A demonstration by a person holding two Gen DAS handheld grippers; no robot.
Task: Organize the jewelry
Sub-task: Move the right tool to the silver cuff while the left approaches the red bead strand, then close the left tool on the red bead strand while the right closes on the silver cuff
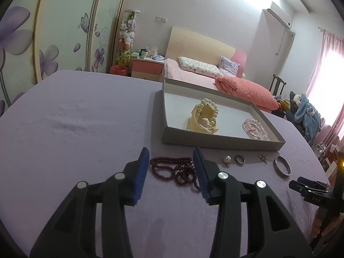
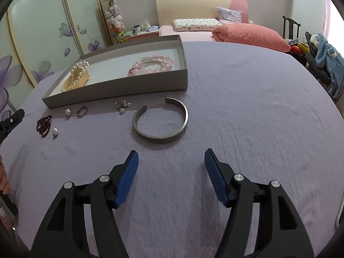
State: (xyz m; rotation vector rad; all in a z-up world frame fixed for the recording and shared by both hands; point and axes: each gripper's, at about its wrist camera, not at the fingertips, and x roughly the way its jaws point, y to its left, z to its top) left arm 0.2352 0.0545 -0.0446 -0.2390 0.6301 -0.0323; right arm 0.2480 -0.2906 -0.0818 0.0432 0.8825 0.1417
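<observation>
A grey shallow box (image 1: 215,142) (image 2: 120,89) sits on the purple table and holds a pearl bracelet (image 1: 207,112) (image 2: 78,71) on a yellow pouch and a pink bead bracelet (image 1: 255,126) (image 2: 152,63). In front of it lie a dark red bead necklace (image 1: 174,171) (image 2: 43,125), pearl earrings (image 1: 227,160) (image 2: 55,132), a silver ring (image 1: 239,159) (image 2: 82,110), a small cluster piece (image 1: 263,158) (image 2: 122,105) and a silver cuff bangle (image 1: 282,168) (image 2: 161,122). My left gripper (image 1: 171,157) is open, its fingers on either side of the necklace. My right gripper (image 2: 171,158) is open and empty, just short of the bangle.
The purple cloth-covered table (image 2: 247,118) extends wide to the right of the box and to its left (image 1: 75,129). Behind the table are a bed with pink bedding (image 1: 215,75), a nightstand (image 1: 148,66) and a chair with clothes (image 2: 322,60).
</observation>
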